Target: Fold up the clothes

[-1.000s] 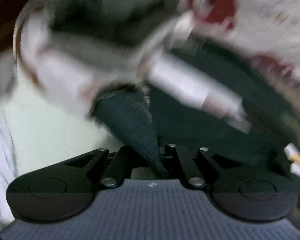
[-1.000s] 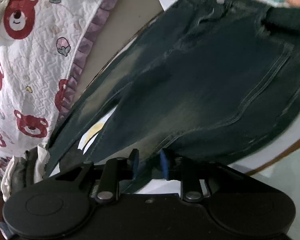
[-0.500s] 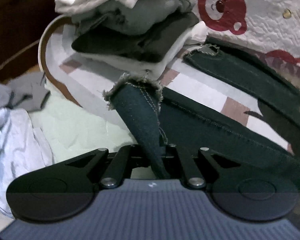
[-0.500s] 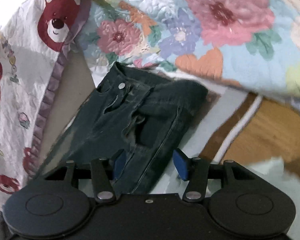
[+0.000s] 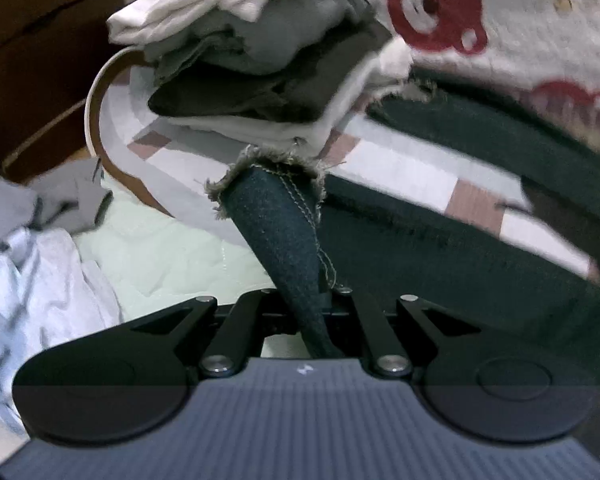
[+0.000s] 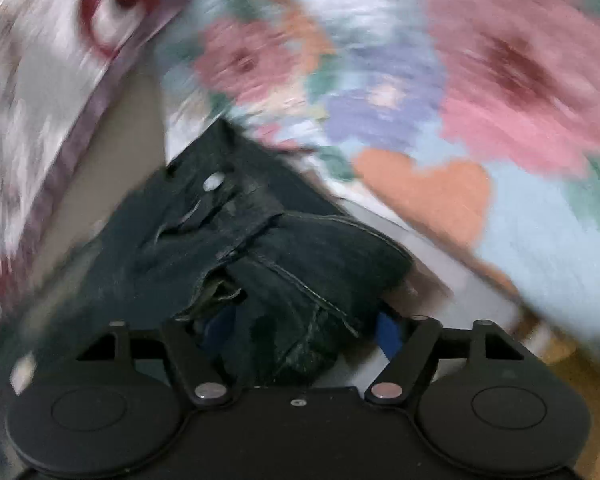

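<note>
Left hand-held gripper (image 5: 306,312) pinches the jeans (image 5: 440,256) frayed cuff pointing away; right hand-held gripper (image 6: 296,332) spread around the waist.

right view blurred; jeans (image 6: 284,264) hide most of the right tool's fingers (image 6: 386,330).

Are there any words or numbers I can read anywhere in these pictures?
No words or numbers can be read.
The left hand-held gripper has a tiny white mark on its body: too small to read.
The bear quilt has only pictures, no letters.
The jeans button: too blurred to tell.
</note>
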Demonstrator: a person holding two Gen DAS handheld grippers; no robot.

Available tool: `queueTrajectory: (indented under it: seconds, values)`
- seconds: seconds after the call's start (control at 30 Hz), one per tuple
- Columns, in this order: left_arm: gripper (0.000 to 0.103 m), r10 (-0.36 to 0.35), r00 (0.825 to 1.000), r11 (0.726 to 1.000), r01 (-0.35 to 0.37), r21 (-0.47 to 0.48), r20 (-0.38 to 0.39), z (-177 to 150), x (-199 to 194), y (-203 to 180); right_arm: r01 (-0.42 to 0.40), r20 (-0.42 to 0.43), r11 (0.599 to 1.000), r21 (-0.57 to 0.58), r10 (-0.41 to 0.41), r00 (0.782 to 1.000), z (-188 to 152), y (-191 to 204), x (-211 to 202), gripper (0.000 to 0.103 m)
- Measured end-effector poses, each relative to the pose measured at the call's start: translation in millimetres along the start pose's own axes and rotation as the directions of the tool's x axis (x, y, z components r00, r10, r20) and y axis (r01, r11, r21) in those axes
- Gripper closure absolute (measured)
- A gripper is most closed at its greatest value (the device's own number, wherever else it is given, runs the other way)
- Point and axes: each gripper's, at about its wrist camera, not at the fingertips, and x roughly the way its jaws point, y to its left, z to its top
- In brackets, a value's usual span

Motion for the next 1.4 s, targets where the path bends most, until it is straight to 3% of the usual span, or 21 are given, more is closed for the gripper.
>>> queueTrajectory:
  seconds: [0.07,0.17,0.33,0.4,0.5,0.63,0.73,0.83,0.97,1.1,1.17,1.4]
  values:
    - [0.098,0.011,1.000,0.999,-0.010,0.037,-0.009,7.1,-3.5,-4.6,-0.108,0.054,0.994,-0.024,0.109,0.993,20.0,3.1,-13.7,0.092]
    - [0.098,0.024,1.000,0.993,-0.025,0.113,0.013,29.4,-24.9,-15.4,-0.234,0.206,0.971,-0.038,0.237,0.949,45.2,4.9,-58.4,0.095]
    - [0.097,0.031,1.000,0.966,-0.030,0.256,-0.001,79.8,-69.2,-36.0,-0.227,0.119,0.974,-0.018,0.227,0.967,56.3,-8.9,-40.9,0.095]
    - [0.097,0.045,0.999,0.949,-0.050,0.312,0.023,101.8,-90.4,-43.9,-0.288,0.117,0.957,0.039,0.282,0.952,62.5,-14.3,-40.9,0.095]
    - [0.097,0.047,0.999,0.948,-0.044,0.315,-0.002,134.3,-111.0,-48.0,-0.301,0.146,0.953,-0.008,0.299,0.943,72.9,-6.6,-41.0,0.095]
    - [0.097,0.038,0.999,0.941,-0.037,0.337,0.002,150.8,-127.8,-58.5,-0.309,0.138,0.950,-0.037,0.311,0.940,90.6,-3.6,-28.7,0.095]
    - [0.097,0.010,1.000,0.949,-0.014,0.315,0.015,150.6,-133.0,-63.7,-0.314,0.106,0.947,-0.071,0.320,0.941,104.1,4.7,-18.4,0.095]
    - [0.097,-0.012,1.000,0.975,0.012,0.221,-0.003,147.2,-127.0,-56.8,-0.359,0.078,0.932,-0.047,0.362,0.929,116.9,5.5,-11.5,0.095]
    - [0.097,0.009,1.000,0.978,-0.007,0.209,-0.007,142.1,-107.1,-57.5,-0.381,0.056,0.923,-0.052,0.384,0.922,137.5,6.0,3.9,0.095]
    - [0.097,-0.004,1.000,1.000,0.004,0.008,0.004,162.1,-74.1,-53.3,-0.395,0.049,0.917,-0.049,0.397,0.916,158.5,12.3,29.2,0.095]
    - [0.098,0.001,0.999,0.999,0.000,-0.040,0.032,176.2,-55.3,-62.3,-0.401,0.048,0.915,-0.040,0.403,0.914,167.3,17.8,42.1,0.095]
    - [0.098,0.059,0.991,0.998,-0.062,0.018,0.124,241.8,-3.2,-119.7,-0.351,0.007,0.936,0.002,0.351,0.936,199.2,44.3,81.3,0.095]
